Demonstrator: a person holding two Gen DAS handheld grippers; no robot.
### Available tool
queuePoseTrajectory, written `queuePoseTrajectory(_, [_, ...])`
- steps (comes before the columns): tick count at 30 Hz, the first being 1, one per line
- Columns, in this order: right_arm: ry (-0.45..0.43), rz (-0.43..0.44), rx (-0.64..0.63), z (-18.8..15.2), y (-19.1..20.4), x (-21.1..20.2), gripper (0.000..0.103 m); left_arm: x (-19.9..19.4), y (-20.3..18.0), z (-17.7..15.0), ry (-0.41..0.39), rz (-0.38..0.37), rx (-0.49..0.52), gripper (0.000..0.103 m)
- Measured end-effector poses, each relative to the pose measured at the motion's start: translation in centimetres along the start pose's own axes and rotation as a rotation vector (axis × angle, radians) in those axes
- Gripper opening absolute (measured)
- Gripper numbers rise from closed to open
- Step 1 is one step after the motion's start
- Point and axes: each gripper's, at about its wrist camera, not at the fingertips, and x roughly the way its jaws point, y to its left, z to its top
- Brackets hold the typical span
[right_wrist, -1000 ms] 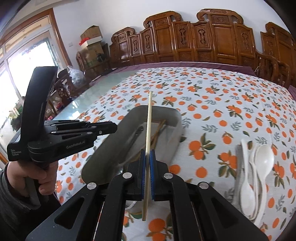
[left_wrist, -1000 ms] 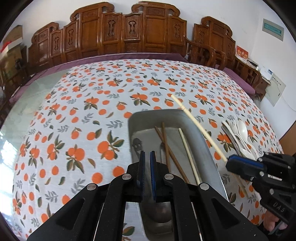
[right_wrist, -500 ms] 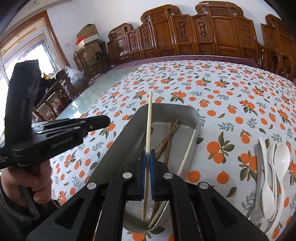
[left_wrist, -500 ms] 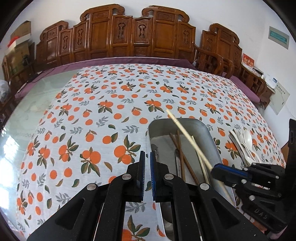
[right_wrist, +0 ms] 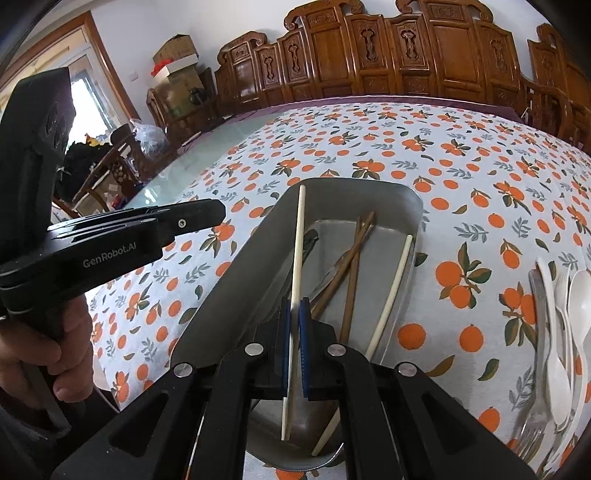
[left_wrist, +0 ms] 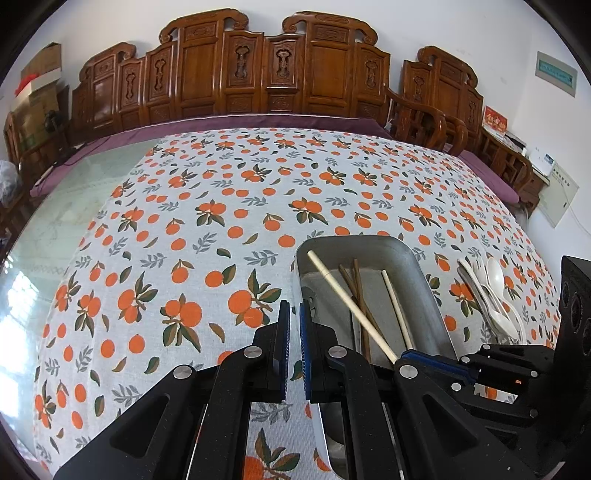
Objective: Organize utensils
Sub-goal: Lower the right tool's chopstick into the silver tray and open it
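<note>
Your right gripper (right_wrist: 294,332) has carried its clamped pale chopstick (right_wrist: 298,251) lower over the tray (right_wrist: 221,295), ready to drop; left gripper (left_wrist: 294,347) idles closed, empty.

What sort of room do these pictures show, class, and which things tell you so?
Most likely a home dining or sitting room: carved wooden chairs line the wall, an orange-print tablecloth covers a large table, and a metal tray holds chopsticks beside white spoons.

Carved wooden chairs (left_wrist: 273,70) line the far white wall (left_wrist: 480,29); window (right_wrist: 92,99) at left admits daylight; cardboard boxes (right_wrist: 173,62) stacked beside it.
</note>
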Motion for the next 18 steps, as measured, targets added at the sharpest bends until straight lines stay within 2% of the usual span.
queuePoseTrajectory(7, [-0.02,0.009,-0.016,-0.2,-0.1,-0.9,0.009,-0.1,-0.4,0.0,-0.002,-0.006,0.007,0.004])
queuePoseTrajectory(12, [-0.072,-0.033,-0.056,-0.3,-1.1,-4.4,0.009,-0.5,-1.4,0.2,-0.012,-0.035,0.013,0.005])
queuePoseTrajectory(13, [-0.081,-0.041,-0.057,-0.3,-1.5,-5.0,0.009,-0.6,-1.7,0.2,-0.014,-0.041,0.015,0.01])
queuePoseTrajectory(14, [-0.091,-0.052,-0.055,-0.3,-2.1,-5.9,0.009,-0.7,-2.2,0.2,-0.02,-0.05,0.019,0.02])
queuePoseTrajectory(18, [-0.119,-0.127,-0.056,-0.3,-4.6,-9.3,0.009,-1.1,-3.8,0.3,-0.033,-0.078,0.039,0.027])
